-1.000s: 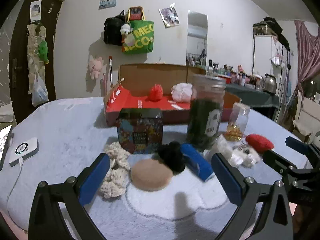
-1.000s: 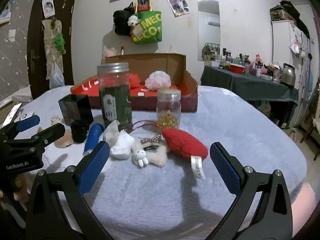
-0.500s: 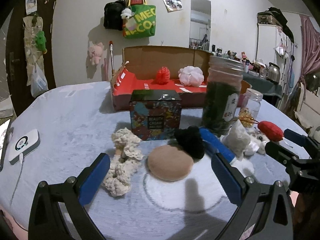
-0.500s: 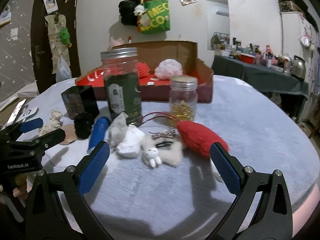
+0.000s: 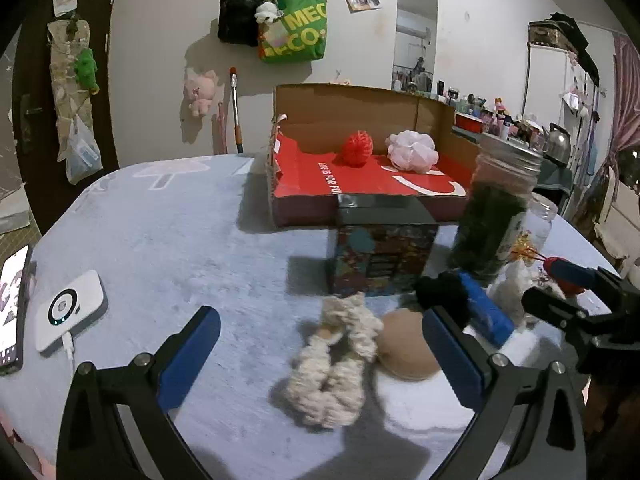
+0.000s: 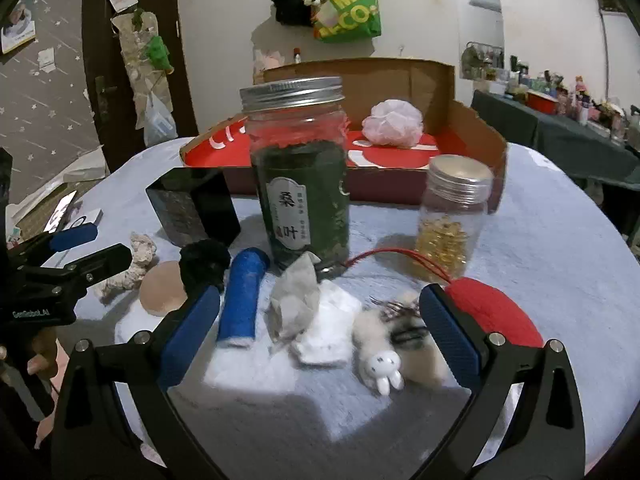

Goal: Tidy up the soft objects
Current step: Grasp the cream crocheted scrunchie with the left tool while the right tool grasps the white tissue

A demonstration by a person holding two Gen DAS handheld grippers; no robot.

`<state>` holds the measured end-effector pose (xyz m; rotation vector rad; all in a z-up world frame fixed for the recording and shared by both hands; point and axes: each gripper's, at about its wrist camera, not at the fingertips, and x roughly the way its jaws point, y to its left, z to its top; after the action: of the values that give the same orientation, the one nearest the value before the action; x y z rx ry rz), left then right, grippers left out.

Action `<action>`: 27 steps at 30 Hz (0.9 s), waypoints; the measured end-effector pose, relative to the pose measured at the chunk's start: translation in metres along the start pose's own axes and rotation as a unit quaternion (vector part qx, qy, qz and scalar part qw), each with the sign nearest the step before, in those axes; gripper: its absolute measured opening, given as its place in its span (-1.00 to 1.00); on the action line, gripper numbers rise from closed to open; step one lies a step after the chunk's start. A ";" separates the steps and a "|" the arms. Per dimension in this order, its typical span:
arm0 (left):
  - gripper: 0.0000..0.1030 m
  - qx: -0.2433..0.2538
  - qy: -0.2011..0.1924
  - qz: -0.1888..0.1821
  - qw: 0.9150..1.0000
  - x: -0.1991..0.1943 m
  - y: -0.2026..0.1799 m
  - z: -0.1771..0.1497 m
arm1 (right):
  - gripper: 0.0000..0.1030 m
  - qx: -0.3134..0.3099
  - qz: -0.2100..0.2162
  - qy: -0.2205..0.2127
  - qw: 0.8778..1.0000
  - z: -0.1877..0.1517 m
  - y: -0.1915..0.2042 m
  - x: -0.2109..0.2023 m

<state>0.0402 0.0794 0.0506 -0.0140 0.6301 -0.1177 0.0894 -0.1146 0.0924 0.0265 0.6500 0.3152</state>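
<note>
Two grippers, both with blue-padded fingers spread wide and holding nothing. Left gripper (image 5: pixel 322 354) hovers low over the cream knitted scrunchie (image 5: pixel 334 364); right gripper (image 6: pixel 320 334) hovers over the white crumpled cloth (image 6: pixel 320 322).

Landmark: tall green-filled jar (image 6: pixel 300 168), one, metal lid, standing upright on the table.

Count, by place relative to the jar:
- Small jars: one (image 6: pixel 454 208), right of the tall jar, gold contents, metal lid.
- Dark printed boxes: one (image 6: pixel 192 208), left of the jar.
- Cardboard box (image 5: pixel 352 152): one, behind the jar, red inner floor, flaps up. Inside it two soft things: one red puff (image 5: pixel 357 148), one pale pink puff (image 6: pixel 392 123).
- Soft things in front of the jar, loose on the table: cream scrunchie, one; tan round pad (image 6: pixel 162 288), one; black pompom (image 6: pixel 204 262), one; blue roll (image 6: pixel 242 298), one; white cloth, one; fluffy charm with a white rabbit (image 6: pixel 382 364), one; red plush piece (image 6: pixel 494 312), one, with a red cord toward the small jar. Pompom touches the blue roll; pad lies just beside the scrunchie.
- Far left of the jar: one white round-dial device (image 5: pixel 70 310) on a cable, one phone (image 5: pixel 12 304) at the table edge.

Surface: pale blue fleecy cover (image 5: pixel 168 232) over a rounded table.

Room: white wall with one green tote bag (image 5: pixel 294 26), one black bag, one pink plush, photos, a mirror. Dark door at left. Cluttered side table with a kettle at right.
</note>
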 end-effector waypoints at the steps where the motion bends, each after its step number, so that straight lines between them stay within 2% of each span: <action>1: 0.92 0.002 0.003 -0.002 1.000 0.002 0.002 0.001 | 0.90 -0.002 0.002 0.002 1.000 0.002 0.001 0.001; 2: 0.87 0.005 0.007 -0.005 1.000 0.003 0.003 0.001 | 0.80 -0.006 0.003 0.004 1.000 0.003 0.002 0.003; 4: 0.60 0.015 0.020 -0.017 1.000 0.008 0.005 0.001 | 0.66 -0.014 0.002 0.011 1.000 0.005 0.004 0.006; 5: 0.51 0.022 0.027 -0.023 0.999 0.010 0.005 -0.001 | 0.51 -0.016 0.004 0.015 1.000 0.005 0.004 0.008; 6: 0.31 0.028 0.035 -0.031 0.999 0.013 0.005 -0.002 | 0.30 -0.017 0.008 0.020 1.000 0.005 0.004 0.010; 7: 0.04 0.035 0.047 -0.042 0.997 0.017 0.004 -0.004 | 0.18 -0.018 0.011 0.026 0.999 0.005 0.004 0.012; 9: -0.37 0.038 0.061 -0.066 0.995 0.021 0.004 -0.007 | -0.41 -0.018 0.021 0.039 0.999 0.004 0.005 0.017; 11: -0.38 0.040 0.060 -0.069 0.995 0.019 0.003 -0.007 | -0.48 -0.015 0.030 0.039 0.999 0.002 0.003 0.016; 12: -0.41 0.043 0.058 -0.071 0.995 0.017 0.002 -0.006 | -0.63 -0.016 0.035 0.037 0.999 0.002 0.003 0.014; 13: -0.41 0.041 0.057 -0.073 0.995 0.014 0.001 -0.004 | -0.66 -0.015 0.036 0.034 0.999 0.003 0.002 0.012; 17: -0.41 0.042 0.044 -0.085 0.995 0.003 -0.007 0.005 | -0.71 -0.015 0.043 0.019 0.999 0.008 -0.002 0.000; 27: -0.41 0.057 0.033 -0.161 0.985 -0.002 -0.048 0.022 | -0.78 -0.013 0.071 0.012 0.997 0.019 -0.014 -0.017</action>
<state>0.0460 0.0318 0.0720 -0.0014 0.6824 -0.4682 0.0919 -0.1314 0.1153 0.0433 0.6693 0.4622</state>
